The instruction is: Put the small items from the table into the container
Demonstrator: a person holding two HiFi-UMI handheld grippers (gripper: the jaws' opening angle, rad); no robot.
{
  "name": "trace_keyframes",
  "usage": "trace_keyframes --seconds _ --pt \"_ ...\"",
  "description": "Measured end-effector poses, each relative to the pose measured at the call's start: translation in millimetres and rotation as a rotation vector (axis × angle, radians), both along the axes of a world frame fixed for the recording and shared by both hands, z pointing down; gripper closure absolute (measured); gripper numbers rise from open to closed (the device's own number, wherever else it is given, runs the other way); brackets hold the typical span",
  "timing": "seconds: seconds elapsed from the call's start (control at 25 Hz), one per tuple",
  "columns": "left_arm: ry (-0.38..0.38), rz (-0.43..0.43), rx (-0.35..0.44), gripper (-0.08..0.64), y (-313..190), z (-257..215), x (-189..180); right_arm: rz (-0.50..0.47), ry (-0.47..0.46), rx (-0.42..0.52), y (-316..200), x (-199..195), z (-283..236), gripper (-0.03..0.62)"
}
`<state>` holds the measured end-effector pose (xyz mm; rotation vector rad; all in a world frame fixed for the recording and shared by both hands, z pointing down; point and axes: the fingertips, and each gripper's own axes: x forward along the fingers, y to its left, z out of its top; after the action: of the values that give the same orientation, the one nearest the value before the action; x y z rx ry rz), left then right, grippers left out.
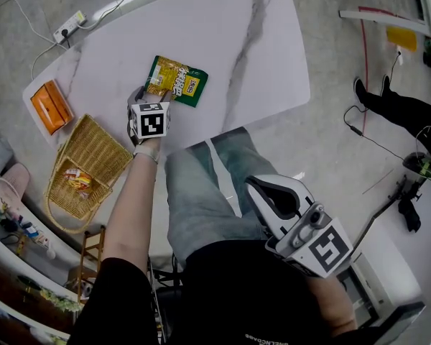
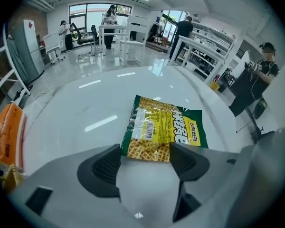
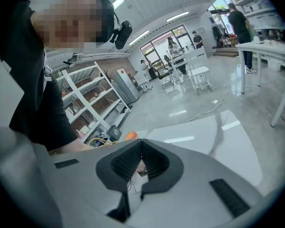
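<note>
**Step in hand (judged):** pickup of the pack [image 2: 164, 129] with the left gripper [image 2: 145, 161].

**Procedure**
- Keep the jaws level with the table [image 1: 223, 42]. Slide forward until the near short edge of the pack sits well between the pads, not only at the tips.
- Take the edge near its middle. Avoid a corner grip: risk of swing and slip.
- Close gently. Thin film and crisp contents, so likely to crush, or to skid on the glossy top under a hard push.
- Lift clear before swinging left to the basket [image 1: 86, 157], just beside the table's left end.
- Release low over the opening, next to the snack [image 1: 77, 180] lying inside.
- Leave the orange pack [image 1: 50, 106], at the left end of the table, for a separate pass.

**Jaw state**
- Left gripper: wide apart, nothing gripped. Near edge of the pack just ahead, between the two tips, with the left tip at the pack's near left corner. Contact not certain in either view.
- Right gripper [image 3: 141, 158]: pads drawn together to a narrow slit, tips meeting, nothing held. Held back over the lap, well apart from everything on the table.

**Pack location:** flat on the table, towards the near edge, apart from the basket.
</note>
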<state>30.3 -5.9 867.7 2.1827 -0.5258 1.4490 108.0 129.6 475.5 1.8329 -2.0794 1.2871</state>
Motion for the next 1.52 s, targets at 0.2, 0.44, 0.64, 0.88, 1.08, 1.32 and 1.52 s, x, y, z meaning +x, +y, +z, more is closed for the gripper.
trace_keyframes --seconds 0.2,0.44,0.64,0.88,1.08,1.32,1.52 --pt "-0.005 -0.006 0.009 0.296 -5.7 -0.6 -2.9 -0.003 0.001 0.001 -2.1 -0.1 0.6 0.583" --pt "-0.002 -0.049 0.008 0.545 -8.5 -1.1 -9.1 -0.009 0.004 -0.002 -3.2 -0.5 -1.2 0.583" --pt "0.016 -0.062 0.01 0.555 -6.8 -0.1 -9.2 -0.016 0.005 -0.003 -3.3 -0.9 0.5 0.583" --pt "0.036 -0.079 0.05 0.555 -9.8 -12.3 -7.3 -0.017 0.001 0.009 -3.4 0.6 -2.1 0.583" --pt "0.07 -0.087 0.068 0.555 -12.1 -31.5 -1.2 -0.035 -0.002 0.017 -4.2 -2.0 -9.0 0.583" --pt "0.116 -0.082 0.125 0.555 -18.2 -61.1 4.7 -0.053 -0.01 0.041 -6.2 -1.6 -17.5 0.583" --pt "0.14 -0.085 0.148 0.555 -15.3 -88.5 4.3 -0.088 -0.018 0.07 -10.6 -7.1 -29.2 0.583"
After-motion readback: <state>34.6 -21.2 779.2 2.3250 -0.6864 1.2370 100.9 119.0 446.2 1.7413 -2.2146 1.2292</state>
